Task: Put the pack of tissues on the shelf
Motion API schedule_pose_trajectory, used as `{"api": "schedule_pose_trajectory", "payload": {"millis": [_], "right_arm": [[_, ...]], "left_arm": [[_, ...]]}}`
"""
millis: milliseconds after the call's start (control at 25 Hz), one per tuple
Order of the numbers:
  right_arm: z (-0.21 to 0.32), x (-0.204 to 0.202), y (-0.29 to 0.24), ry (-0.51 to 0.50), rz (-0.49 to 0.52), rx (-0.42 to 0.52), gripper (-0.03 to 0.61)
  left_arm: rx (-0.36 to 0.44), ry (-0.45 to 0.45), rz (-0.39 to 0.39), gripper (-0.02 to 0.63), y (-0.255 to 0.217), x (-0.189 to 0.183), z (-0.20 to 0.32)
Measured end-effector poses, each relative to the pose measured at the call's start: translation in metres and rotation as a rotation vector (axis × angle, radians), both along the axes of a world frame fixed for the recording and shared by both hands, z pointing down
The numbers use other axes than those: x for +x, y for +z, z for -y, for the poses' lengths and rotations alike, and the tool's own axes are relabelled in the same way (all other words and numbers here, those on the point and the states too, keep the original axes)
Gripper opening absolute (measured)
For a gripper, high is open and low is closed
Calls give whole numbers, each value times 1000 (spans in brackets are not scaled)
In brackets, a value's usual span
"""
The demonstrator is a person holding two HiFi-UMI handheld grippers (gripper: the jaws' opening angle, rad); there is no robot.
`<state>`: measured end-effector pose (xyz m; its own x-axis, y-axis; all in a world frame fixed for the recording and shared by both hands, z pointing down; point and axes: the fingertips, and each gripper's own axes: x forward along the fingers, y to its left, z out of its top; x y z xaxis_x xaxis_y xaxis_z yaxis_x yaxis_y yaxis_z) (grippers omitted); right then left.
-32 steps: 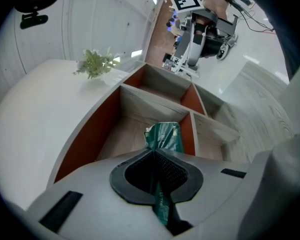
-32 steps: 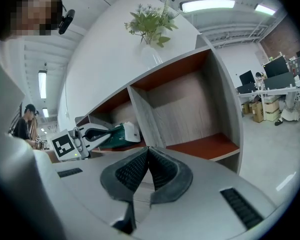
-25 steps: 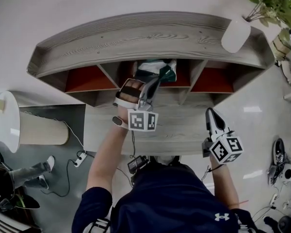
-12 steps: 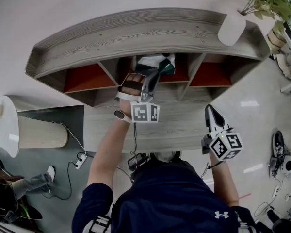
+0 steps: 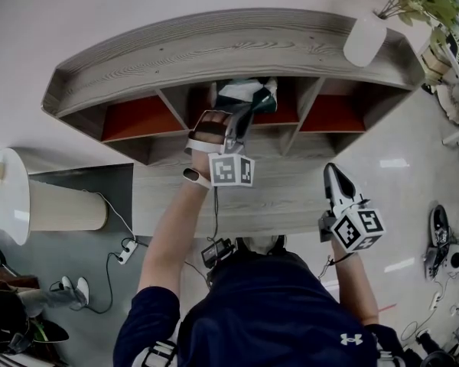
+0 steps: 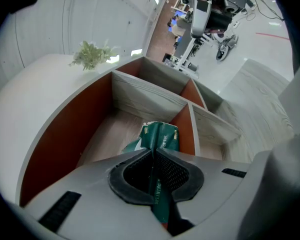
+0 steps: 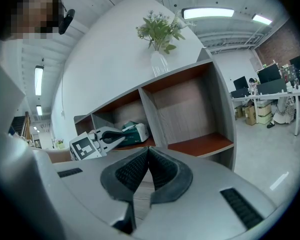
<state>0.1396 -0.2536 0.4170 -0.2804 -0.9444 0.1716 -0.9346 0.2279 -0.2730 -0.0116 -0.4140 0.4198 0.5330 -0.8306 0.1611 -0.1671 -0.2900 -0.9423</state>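
Left tongs [image 5: 242,119] are clamped on the wrapper end of the green pack of tissues [image 5: 249,98]. The pack lies inside the middle compartment of the wooden shelf [image 5: 214,52], close to its right divider. Right tongs [image 5: 331,176] are closed with nothing between them, held over the tabletop [image 5: 291,209] in front of the shelf, well apart from the pack.

One shelf [image 5: 214,52] with three orange-floored compartments in view, one pack of tissues [image 5: 250,94], one white vase [image 5: 365,40] of greenery, two grippers: left gripper [image 5: 242,121], right gripper [image 5: 330,173]
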Motion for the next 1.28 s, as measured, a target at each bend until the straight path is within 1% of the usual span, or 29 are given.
{"api": "schedule_pose_trajectory", "payload": {"millis": [160, 400, 560, 600, 680, 840, 920, 960, 1000, 1160, 1240, 1280], "right_arm": [[0, 2, -3, 0, -1, 10, 12], [-4, 2, -2, -12, 4, 3, 12], [0, 0, -5, -28, 2, 14, 12], [0, -2, -5, -33, 1, 14, 12], [-1, -5, -3, -47, 2, 9, 12], [2, -12, -4, -72, 2, 14, 12], [2, -15, -4, -82, 5, 16, 12], [2, -16, -4, -87, 6, 15, 12], [2, -18, -3, -91, 8, 14, 12], [-1, -22, -4, -110, 8, 14, 12], [-1, -24, -5, -118, 6, 18, 12], [-1, -24, -6, -120, 6, 21, 12]], "left_arm": [[9, -4, -13, 48, -4, -1, 0], [16, -11, -83, 135, -16, -6, -13], [46, -12, -138, 137, -40, -12, -26], [44, -17, -164, 137, -48, -16, -31], [22, -35, -239, 137, -64, -28, -41], [-39, -61, -435, 135, -107, -56, -60], [-73, -56, -540, 132, -127, -69, -73], [-86, -51, -578, 127, -135, -74, -79], [-91, -43, -598, 124, -143, -79, -86], [-114, -31, -618, 112, -160, -91, -112], [-133, -43, -651, 109, -164, -100, -122], [-143, -56, -682, 106, -165, -106, -126]]}}
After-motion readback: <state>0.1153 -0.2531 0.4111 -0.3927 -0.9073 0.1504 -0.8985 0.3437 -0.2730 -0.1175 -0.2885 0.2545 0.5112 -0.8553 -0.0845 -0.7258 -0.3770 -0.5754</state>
